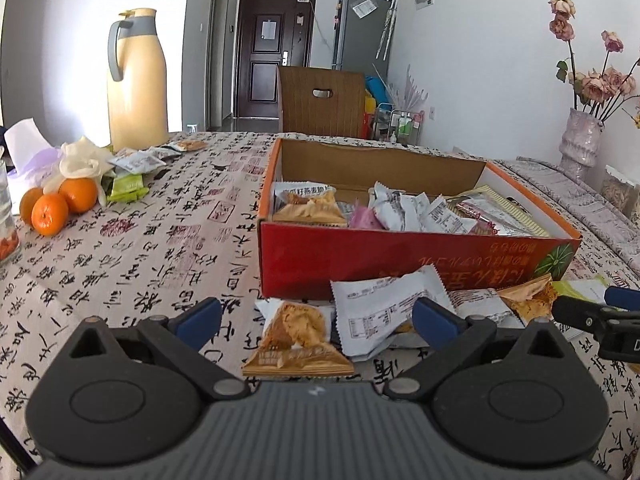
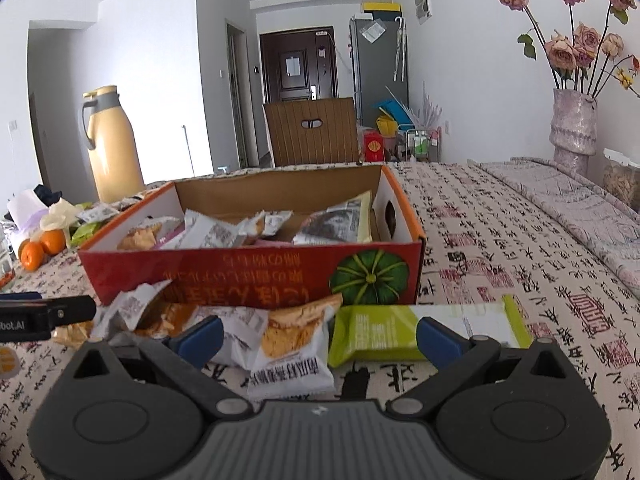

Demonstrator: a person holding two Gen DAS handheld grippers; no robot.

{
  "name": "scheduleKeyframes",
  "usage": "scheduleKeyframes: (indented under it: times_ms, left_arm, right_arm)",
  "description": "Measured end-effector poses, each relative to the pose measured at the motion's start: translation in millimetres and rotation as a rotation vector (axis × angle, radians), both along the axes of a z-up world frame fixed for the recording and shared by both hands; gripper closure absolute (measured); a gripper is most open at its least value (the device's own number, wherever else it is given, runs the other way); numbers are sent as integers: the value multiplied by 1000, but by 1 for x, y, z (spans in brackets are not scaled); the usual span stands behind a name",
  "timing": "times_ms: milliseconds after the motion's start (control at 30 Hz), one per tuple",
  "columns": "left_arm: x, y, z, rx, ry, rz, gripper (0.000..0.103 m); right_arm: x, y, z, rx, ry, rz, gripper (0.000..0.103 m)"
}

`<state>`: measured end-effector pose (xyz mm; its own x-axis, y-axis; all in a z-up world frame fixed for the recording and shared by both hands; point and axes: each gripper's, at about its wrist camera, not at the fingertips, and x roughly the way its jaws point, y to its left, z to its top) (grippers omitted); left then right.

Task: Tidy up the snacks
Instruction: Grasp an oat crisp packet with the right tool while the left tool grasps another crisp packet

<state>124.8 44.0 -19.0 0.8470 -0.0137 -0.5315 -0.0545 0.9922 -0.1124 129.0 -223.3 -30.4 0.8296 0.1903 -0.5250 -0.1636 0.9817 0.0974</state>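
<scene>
On the table's (image 1: pixel 132 248) left edge sit three oranges (image 1: pixel 56 206) beside a cream thermos (image 1: pixel 136 80), with a few snack packets (image 1: pixel 138 162) near them. The left gripper (image 1: pixel 316 320) hovers with jaws released over an orange-printed packet (image 1: pixel 298 340) and a white one (image 1: pixel 384 312). Behind them the red box (image 2: pixel 256 276) holds more packets. The right gripper (image 2: pixel 320 338), jaws also spread, hangs over another snack packet (image 2: pixel 290 348) and a green packet (image 2: pixel 384 332), possibly touching neither.

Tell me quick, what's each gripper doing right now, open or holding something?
Left gripper: open, holding nothing, above a snack packet.
Right gripper: open, holding nothing, above loose packets.
</scene>
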Motion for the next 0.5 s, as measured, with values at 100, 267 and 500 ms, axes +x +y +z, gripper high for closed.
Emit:
scheduleKeyframes:
  times_ms: [100,267,500]
  left_arm:
    - [1,0,-4,-6,6,0,0]
    - [2,1,-7,-21,1,-8,0]
    - [4,0,-11,-25,7,-12,0]
  right_arm:
    - [0,2,-1,-12,-4,2,4]
    - [3,7,-5,-30,13,38,28]
    - [12,25,-13,-88,28,69,54]
